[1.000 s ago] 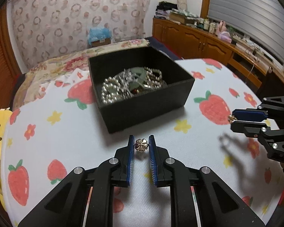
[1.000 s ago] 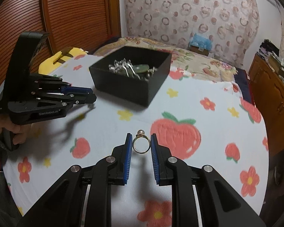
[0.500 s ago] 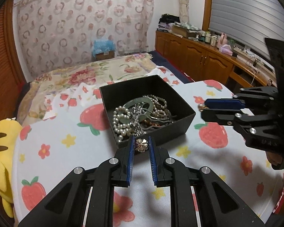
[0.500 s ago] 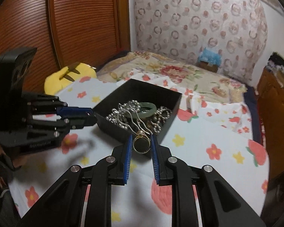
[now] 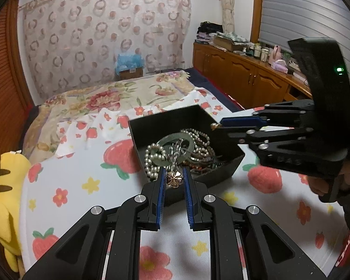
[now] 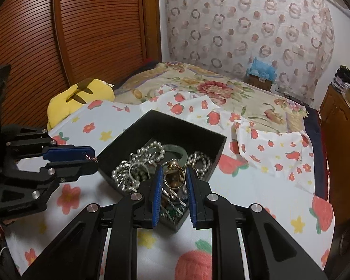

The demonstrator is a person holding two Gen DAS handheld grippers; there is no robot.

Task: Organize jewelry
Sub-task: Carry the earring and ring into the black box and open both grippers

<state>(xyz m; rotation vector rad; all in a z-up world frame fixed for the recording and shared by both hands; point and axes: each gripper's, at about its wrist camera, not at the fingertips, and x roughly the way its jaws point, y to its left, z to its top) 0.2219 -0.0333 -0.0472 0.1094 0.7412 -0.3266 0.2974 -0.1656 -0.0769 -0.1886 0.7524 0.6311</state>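
A black open box (image 5: pixel 231 161) (image 6: pixel 198 137) holds pearl strands, a green jade bangle (image 5: pixel 175 137) (image 6: pixel 178 150) and several chains. My left gripper (image 5: pixel 173 178) is shut on a gold clover-shaped piece (image 5: pixel 174 177), held above the box's near edge. My right gripper (image 6: pixel 173 178) is shut on a gold ring with a small pearl (image 6: pixel 173 175), held over the jewelry in the box. In the left wrist view the right gripper (image 5: pixel 215 127) reaches in over the box from the right. In the right wrist view the left gripper (image 6: pixel 92 158) sits at the box's left corner.
The box stands on a white cloth with strawberries and flowers (image 5: pixel 105 186) (image 6: pixel 268 186). A yellow plush toy (image 5: pixel 2 186) (image 6: pixel 79 98) lies at the cloth's left edge. A floral bedspread (image 5: pixel 100 98) lies behind. Wooden cabinets (image 5: pixel 245 79) line the right wall.
Both grippers have risen and moved toward the box, each still holding its piece. The ring is now over the box's contents and the clover piece is at its near edge.
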